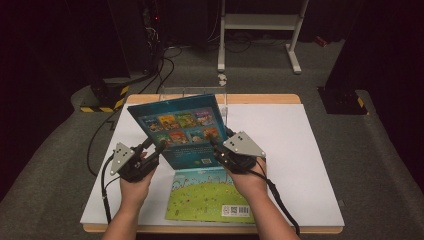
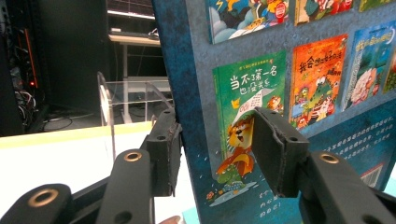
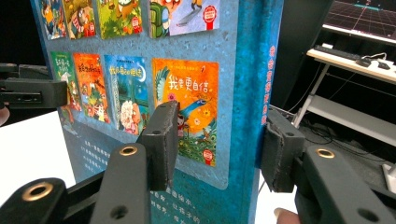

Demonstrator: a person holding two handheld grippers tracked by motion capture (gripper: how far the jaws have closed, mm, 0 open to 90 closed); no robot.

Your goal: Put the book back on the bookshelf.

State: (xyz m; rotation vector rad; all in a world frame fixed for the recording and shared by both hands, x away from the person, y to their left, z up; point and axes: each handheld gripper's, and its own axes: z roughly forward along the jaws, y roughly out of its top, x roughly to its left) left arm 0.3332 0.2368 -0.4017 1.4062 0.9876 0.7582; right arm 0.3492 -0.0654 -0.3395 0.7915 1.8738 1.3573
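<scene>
- Green picture book (image 1: 207,197) is closest to the camera, lying flat at the lower middle of the high view, right at the near edge of the white bench (image 1: 300,165).
- Just above it in the frame, the blue picture book (image 1: 182,127) is held up off the bench, tilted, back cover with its little cover thumbnails facing the camera. It's dead centre of the frame, in front of a clear acrylic stand (image 1: 192,92) at the far edge of the bench.
- Left claw (image 1: 154,145) pinches the book's lower left edge. In the left gripper view the two black pads sit either side of the cover with the board between them, so I'd call it clamped on the book.
- Right claw (image 1: 218,145) does the same on the lower right edge, the spine side. In the right gripper view the jaws bracket the spine, closed on it as far as I can tell.
- My guess is the book is headed for that clear stand. To do it well: keep both grips even so the cover doesn't twist, move both hands together, keep the bottom edge level, and only let go once the book is resting on something.
</scene>
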